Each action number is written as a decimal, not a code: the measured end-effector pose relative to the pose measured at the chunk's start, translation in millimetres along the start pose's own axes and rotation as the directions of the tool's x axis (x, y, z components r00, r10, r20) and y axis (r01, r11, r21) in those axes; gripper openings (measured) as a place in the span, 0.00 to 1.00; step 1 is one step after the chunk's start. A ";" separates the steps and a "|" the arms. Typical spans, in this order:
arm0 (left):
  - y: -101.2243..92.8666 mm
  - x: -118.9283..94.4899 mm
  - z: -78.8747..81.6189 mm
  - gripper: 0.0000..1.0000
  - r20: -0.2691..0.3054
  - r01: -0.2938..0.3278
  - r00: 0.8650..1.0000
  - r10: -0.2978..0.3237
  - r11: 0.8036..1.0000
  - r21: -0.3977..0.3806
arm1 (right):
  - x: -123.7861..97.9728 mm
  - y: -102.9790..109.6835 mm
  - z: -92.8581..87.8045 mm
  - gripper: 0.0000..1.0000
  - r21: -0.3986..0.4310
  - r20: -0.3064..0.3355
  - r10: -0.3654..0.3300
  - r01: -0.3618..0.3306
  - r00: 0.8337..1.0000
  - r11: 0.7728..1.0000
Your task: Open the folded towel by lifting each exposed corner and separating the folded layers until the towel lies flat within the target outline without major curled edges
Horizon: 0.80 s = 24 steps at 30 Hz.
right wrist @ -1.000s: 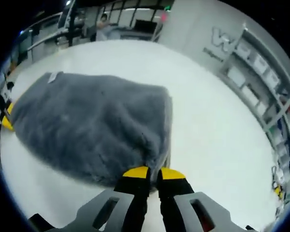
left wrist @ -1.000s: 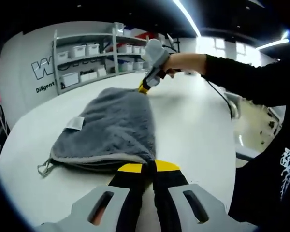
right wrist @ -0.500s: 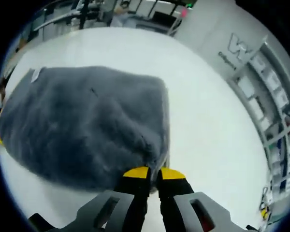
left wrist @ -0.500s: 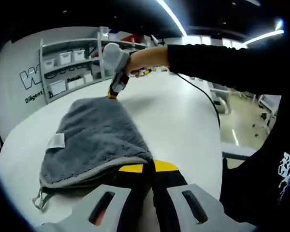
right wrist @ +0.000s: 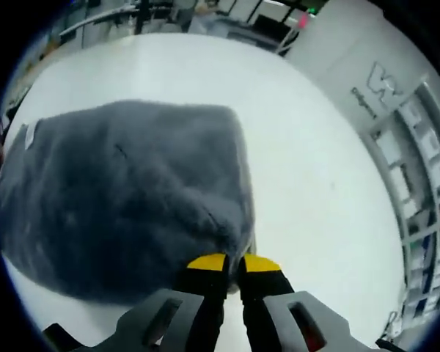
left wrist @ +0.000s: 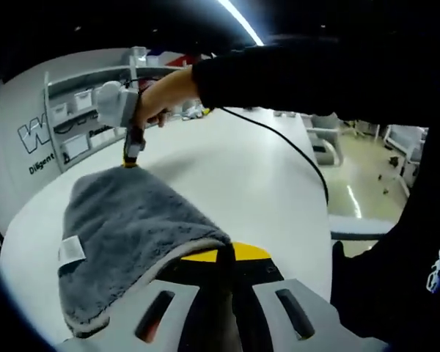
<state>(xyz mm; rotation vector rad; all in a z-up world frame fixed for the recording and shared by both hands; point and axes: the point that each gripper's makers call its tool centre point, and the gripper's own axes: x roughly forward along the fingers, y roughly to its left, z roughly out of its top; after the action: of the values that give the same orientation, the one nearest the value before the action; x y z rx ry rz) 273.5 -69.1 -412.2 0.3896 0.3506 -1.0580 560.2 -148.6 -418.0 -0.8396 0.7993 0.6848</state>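
Observation:
A grey fluffy towel (left wrist: pixel 132 227) hangs raised off the white table (left wrist: pixel 235 169), stretched between both grippers. My left gripper (left wrist: pixel 226 257) is shut on the towel's near corner, its yellow-tipped jaws pressed together. A white label (left wrist: pixel 71 250) shows on the towel's left side. At the far corner, my right gripper (left wrist: pixel 130 155), held by a hand in a black sleeve, pinches the towel. In the right gripper view, the towel (right wrist: pixel 117 191) spreads wide and my right gripper (right wrist: pixel 233 262) is shut on its corner.
Shelves with white bins (left wrist: pixel 73 110) line the wall behind the table. A cable (left wrist: pixel 279 143) trails from the right gripper across the table. The person's dark clothing (left wrist: pixel 396 264) stands at the right. Chairs (left wrist: pixel 323 143) sit beyond the table edge.
Both grippers have lifted the towel's top layer higher, with the right gripper swinging leftward in the left gripper view. The towel bulges more and its label has come nearer.

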 end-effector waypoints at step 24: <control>2.2 23.5 11.9 0.02 -0.018 -0.032 0.999 0.033 0.996 0.086 | 20.1 15.4 51.4 0.01 -0.132 0.043 0.018 -0.012 0.999 0.991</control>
<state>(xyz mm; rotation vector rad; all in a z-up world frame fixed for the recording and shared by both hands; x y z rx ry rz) 287.1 -91.8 -412.3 0.4807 0.3158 -1.0402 575.8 -93.5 -418.6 -0.9359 0.7274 0.7734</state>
